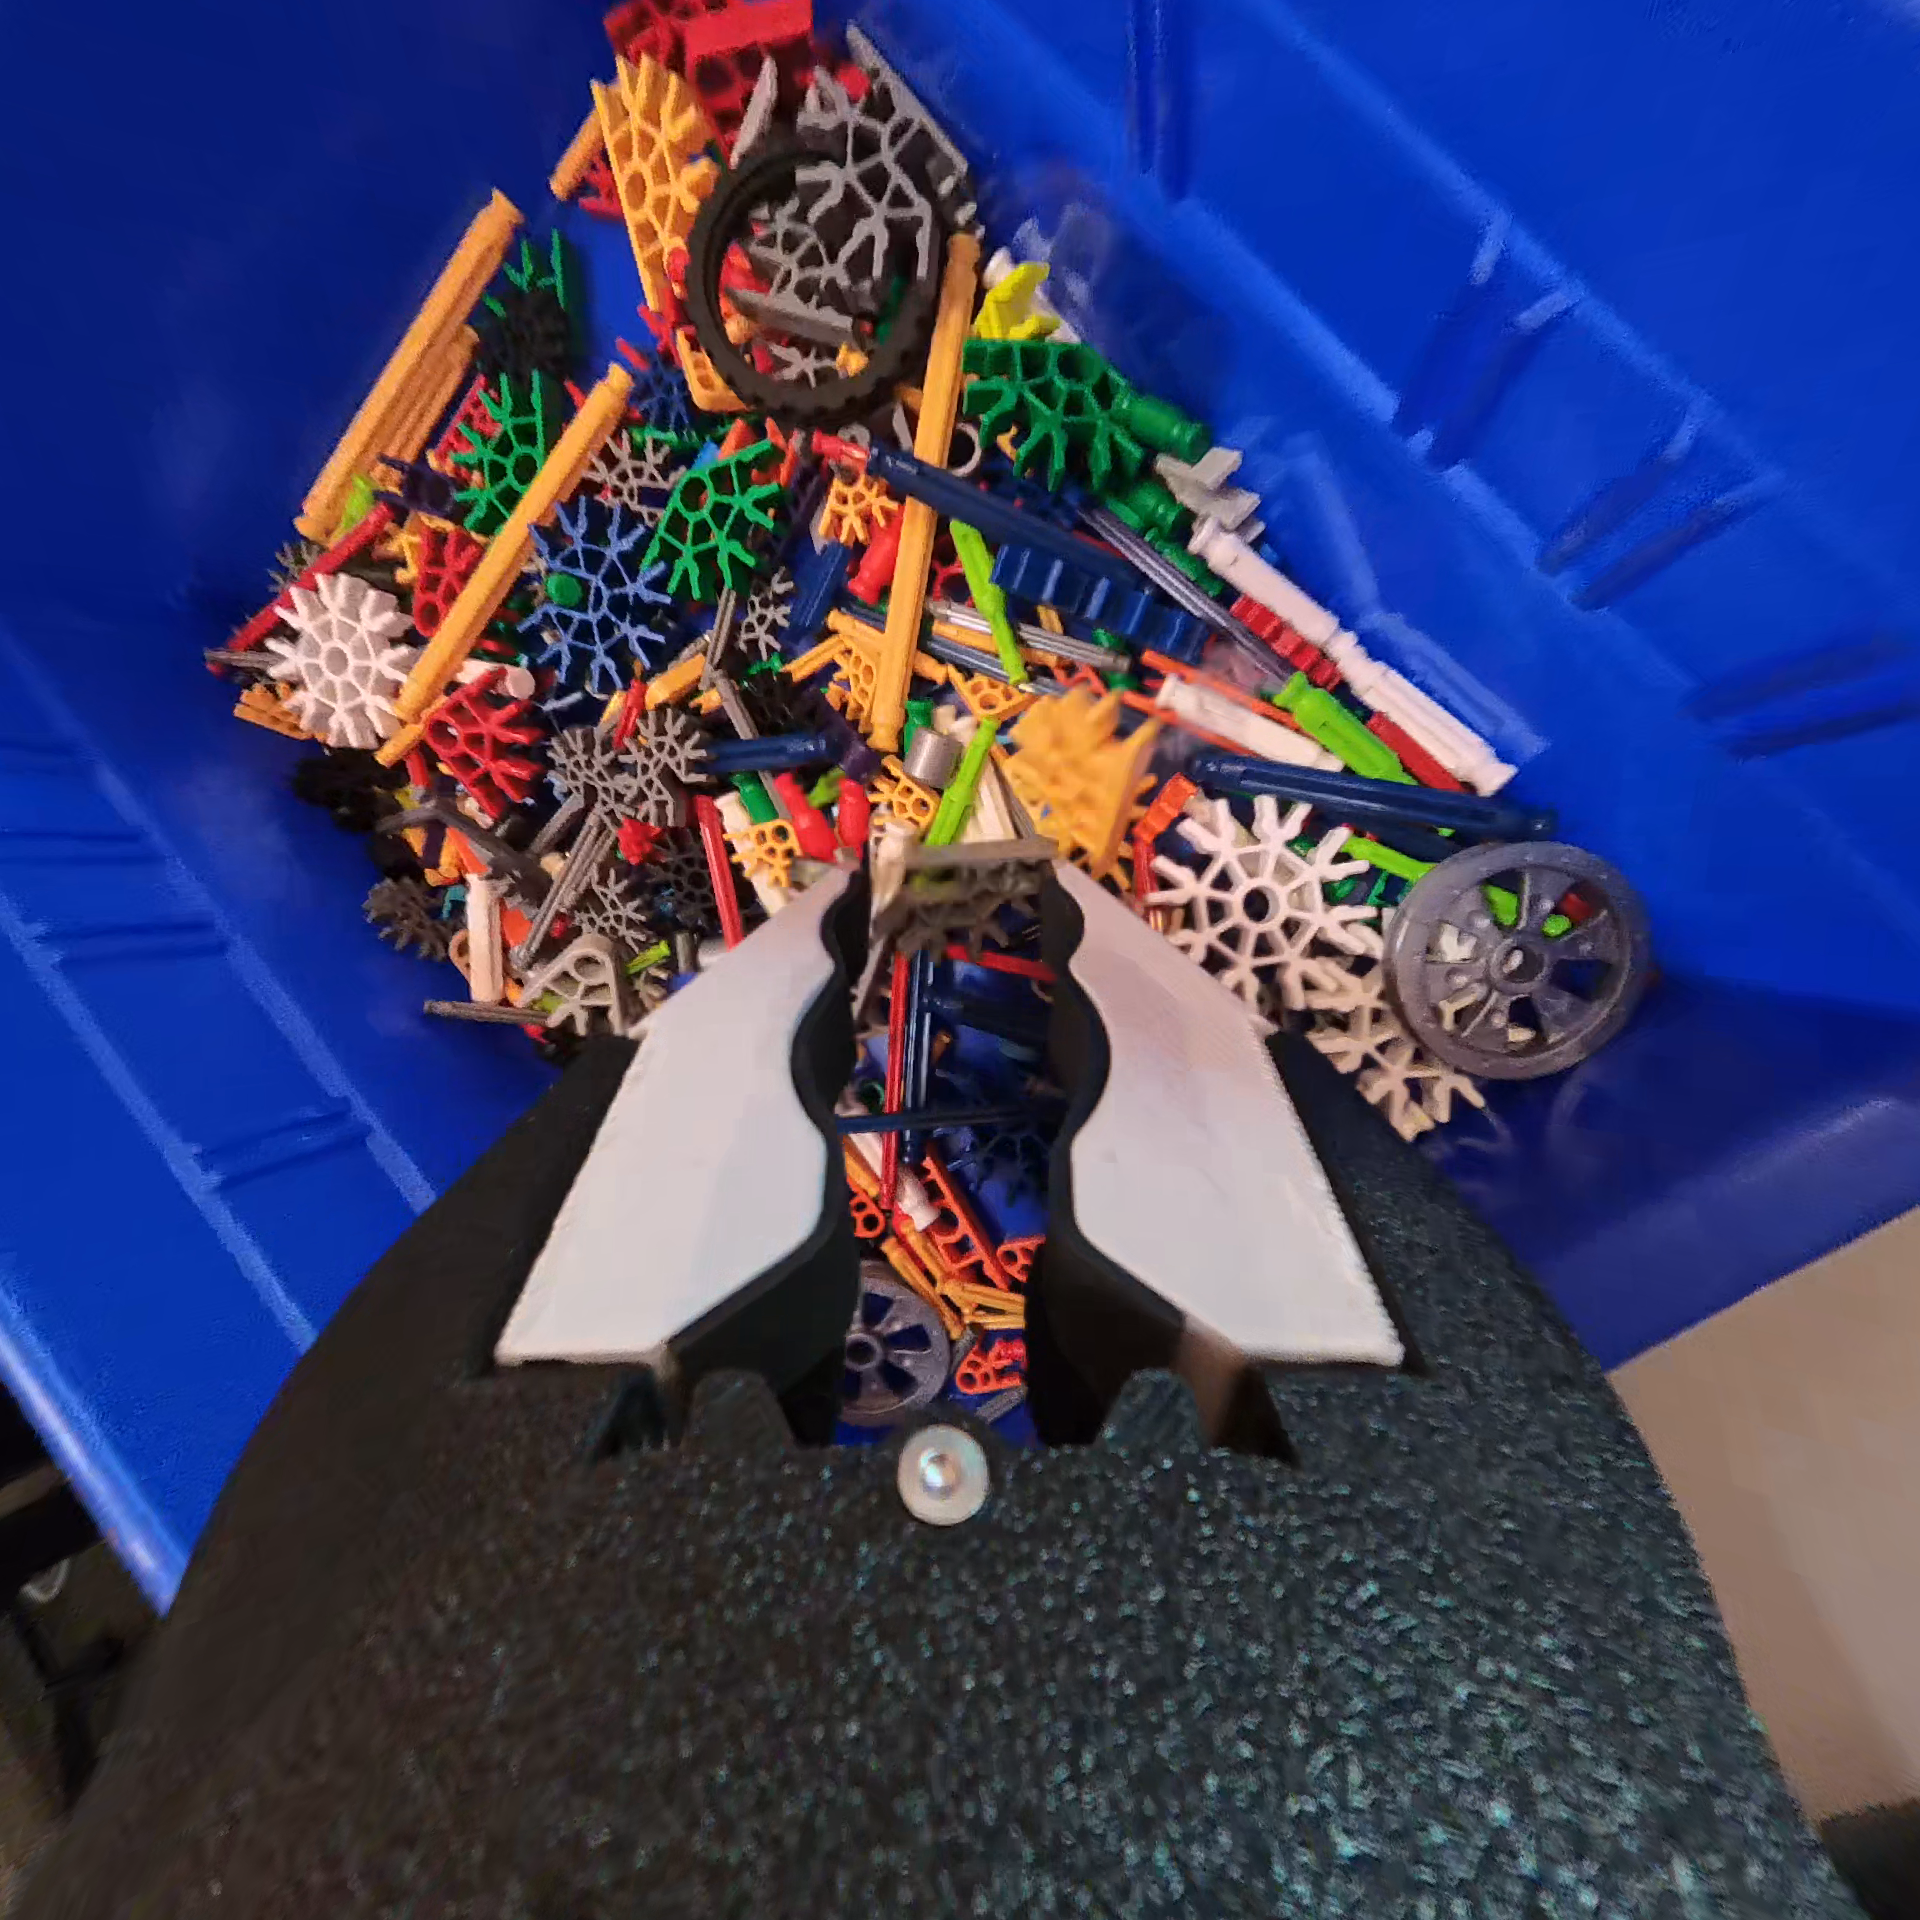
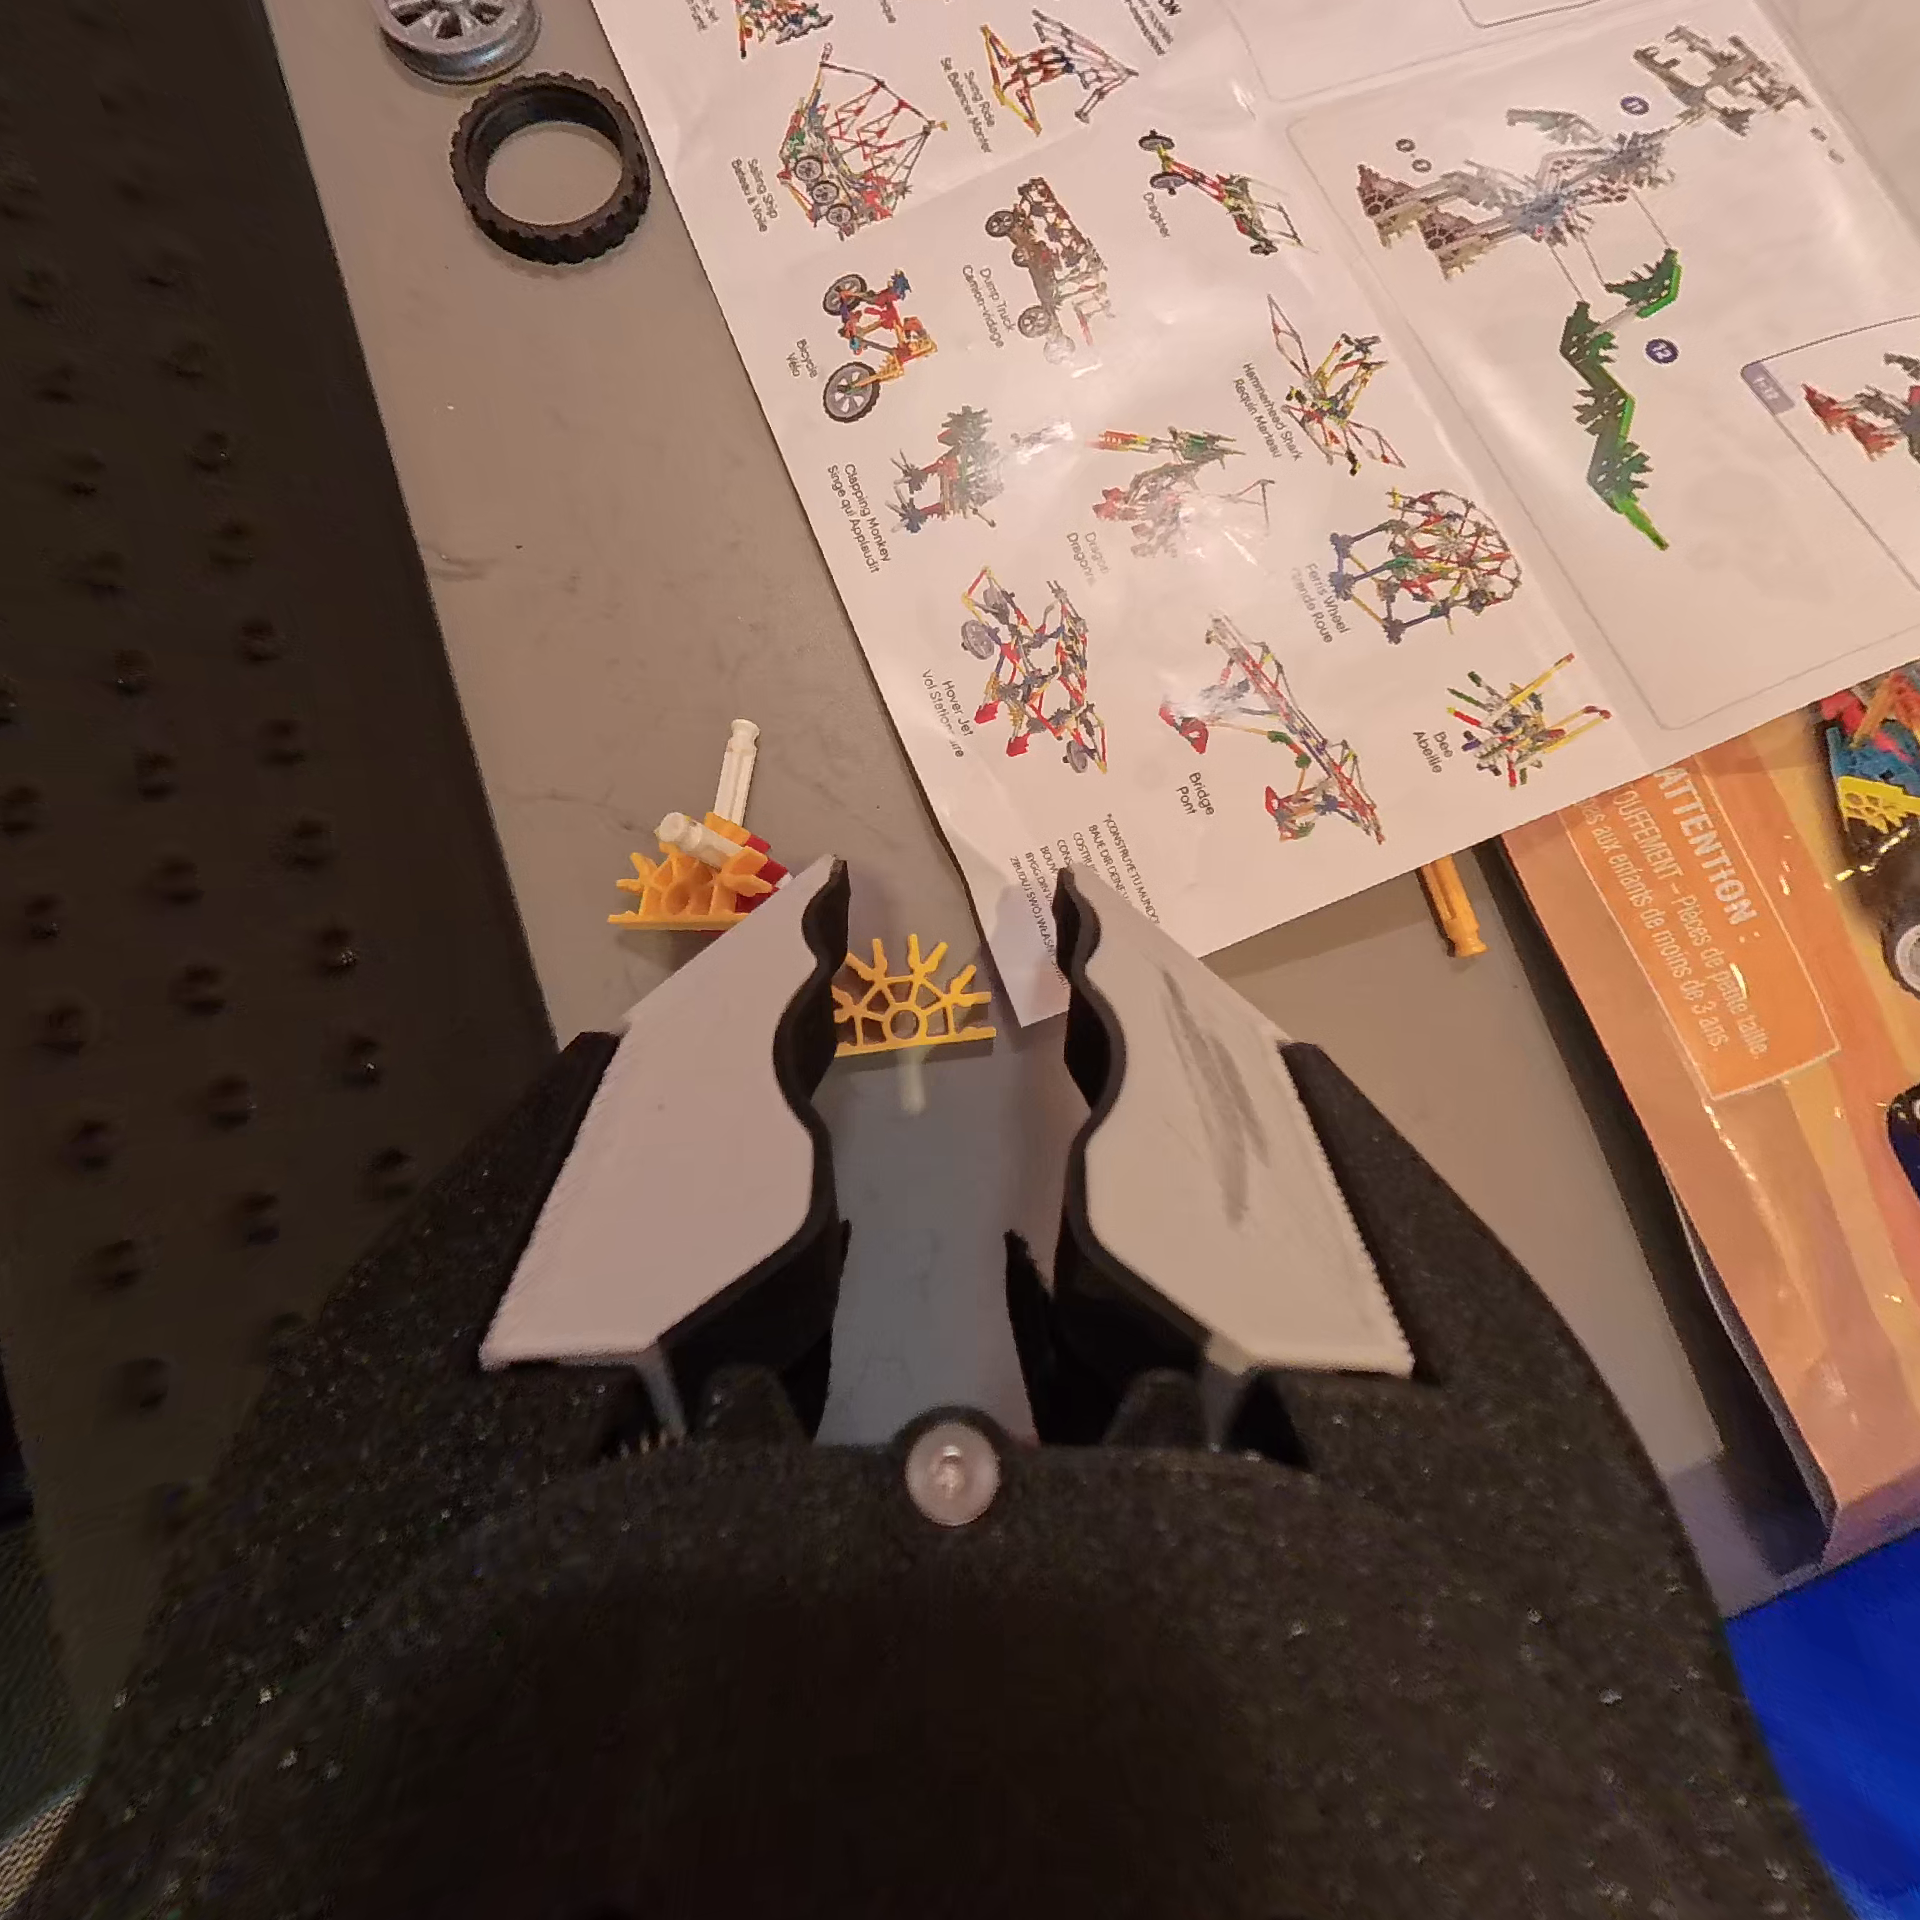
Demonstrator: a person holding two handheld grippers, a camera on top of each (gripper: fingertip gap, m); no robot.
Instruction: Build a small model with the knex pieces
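My left gripper (image 1: pixel 956 878) is over a blue bin (image 1: pixel 1558 416) filled with a pile of colourful construction-toy rods and connectors (image 1: pixel 831 623). It is shut on a small grey connector (image 1: pixel 961 902) held just above the pile. My right gripper (image 2: pixel 951 878) is open and empty, low over a grey tabletop (image 2: pixel 582 520). A yellow half-round connector (image 2: pixel 909 1003) lies on the table between its fingers, closer to the left finger. A small cluster of a yellow connector, white rods and a red piece (image 2: pixel 696 862) lies just left of the left fingertip.
The bin holds a black tyre (image 1: pixel 821 281) and a grey wheel (image 1: pixel 1517 956). On the table are an instruction sheet (image 2: pixel 1247 468), a black tyre (image 2: pixel 551 171), a grey wheel (image 2: pixel 457 31), a yellow rod (image 2: pixel 1449 899) and an orange box (image 2: pixel 1714 1039). A dark perforated mat (image 2: pixel 156 623) lies left. About 45 centimeters separates my left fingertips from my right.
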